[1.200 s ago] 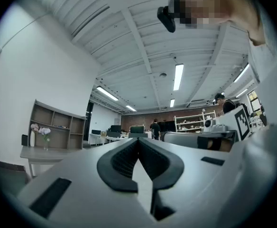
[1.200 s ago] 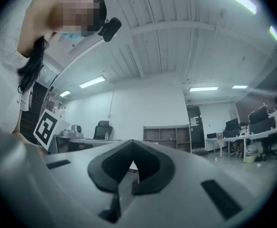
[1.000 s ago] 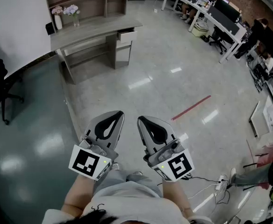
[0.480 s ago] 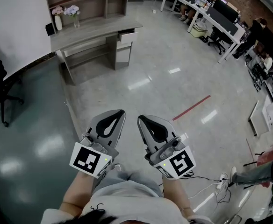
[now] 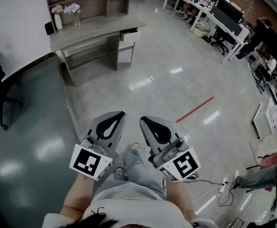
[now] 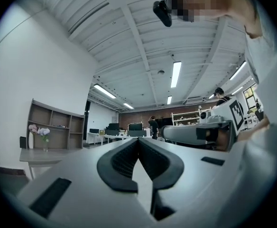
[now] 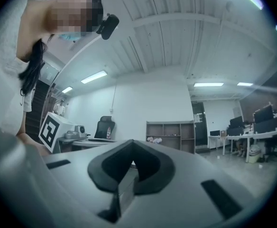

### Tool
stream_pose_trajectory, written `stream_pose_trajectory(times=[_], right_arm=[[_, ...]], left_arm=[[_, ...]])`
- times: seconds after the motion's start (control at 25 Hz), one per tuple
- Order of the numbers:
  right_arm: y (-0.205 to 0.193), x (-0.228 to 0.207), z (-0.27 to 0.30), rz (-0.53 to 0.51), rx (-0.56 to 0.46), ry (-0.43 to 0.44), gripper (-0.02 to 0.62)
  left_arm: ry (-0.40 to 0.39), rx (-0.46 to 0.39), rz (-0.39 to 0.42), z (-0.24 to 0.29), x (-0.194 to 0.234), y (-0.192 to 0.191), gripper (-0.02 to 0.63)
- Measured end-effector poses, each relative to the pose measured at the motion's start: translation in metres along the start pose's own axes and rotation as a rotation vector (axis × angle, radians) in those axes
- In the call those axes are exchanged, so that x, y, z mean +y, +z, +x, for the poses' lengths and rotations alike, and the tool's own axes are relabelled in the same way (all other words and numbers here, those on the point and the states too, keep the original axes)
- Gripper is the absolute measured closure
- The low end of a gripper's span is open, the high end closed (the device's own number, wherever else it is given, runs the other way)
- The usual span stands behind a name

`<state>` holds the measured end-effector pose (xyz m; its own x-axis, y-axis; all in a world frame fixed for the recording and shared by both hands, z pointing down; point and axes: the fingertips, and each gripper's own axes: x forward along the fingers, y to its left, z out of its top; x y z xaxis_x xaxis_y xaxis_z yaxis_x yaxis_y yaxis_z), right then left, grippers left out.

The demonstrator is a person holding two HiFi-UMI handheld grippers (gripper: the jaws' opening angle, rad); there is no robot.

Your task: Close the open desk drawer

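The left gripper (image 5: pixel 121 114) and right gripper (image 5: pixel 143 120) are hanging clenched on nothing, while the open drawer (image 5: pixel 128 33) is jutting from the desk (image 5: pixel 88 31) far off at 12 o'clock across the glossy office floor (image 5: pixel 176 89), probably sliding lightly under a flat push on its stiff front.

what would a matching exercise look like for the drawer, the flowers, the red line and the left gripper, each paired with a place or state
Things:
1. drawer
2. flowers
3. red line
4. left gripper

Place or state:
A. lying on the floor
B. shut, with nothing held
C. pulled out of the desk
D. standing on the desk top

Pairs: 1-C; 2-D; 3-A; 4-B
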<state>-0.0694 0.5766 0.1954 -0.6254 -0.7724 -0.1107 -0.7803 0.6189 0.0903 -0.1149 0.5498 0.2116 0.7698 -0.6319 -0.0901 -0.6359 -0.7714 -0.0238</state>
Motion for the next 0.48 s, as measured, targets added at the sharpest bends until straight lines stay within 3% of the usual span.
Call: stream_pose_trajectory(times=[0.16,0.48], right_arm=[[-0.009,-0.017,0.023,-0.008,0.003,0.022,0.588],[-0.016,-0.072,0.074,0.021,-0.01,0.066,0.588]], left_arm=[[0.021,-0.009,-0.031,0.015,0.025,-0.005,0.595],[0.036,-0.027,-0.015,0.071,0.073,0.001,0.595]])
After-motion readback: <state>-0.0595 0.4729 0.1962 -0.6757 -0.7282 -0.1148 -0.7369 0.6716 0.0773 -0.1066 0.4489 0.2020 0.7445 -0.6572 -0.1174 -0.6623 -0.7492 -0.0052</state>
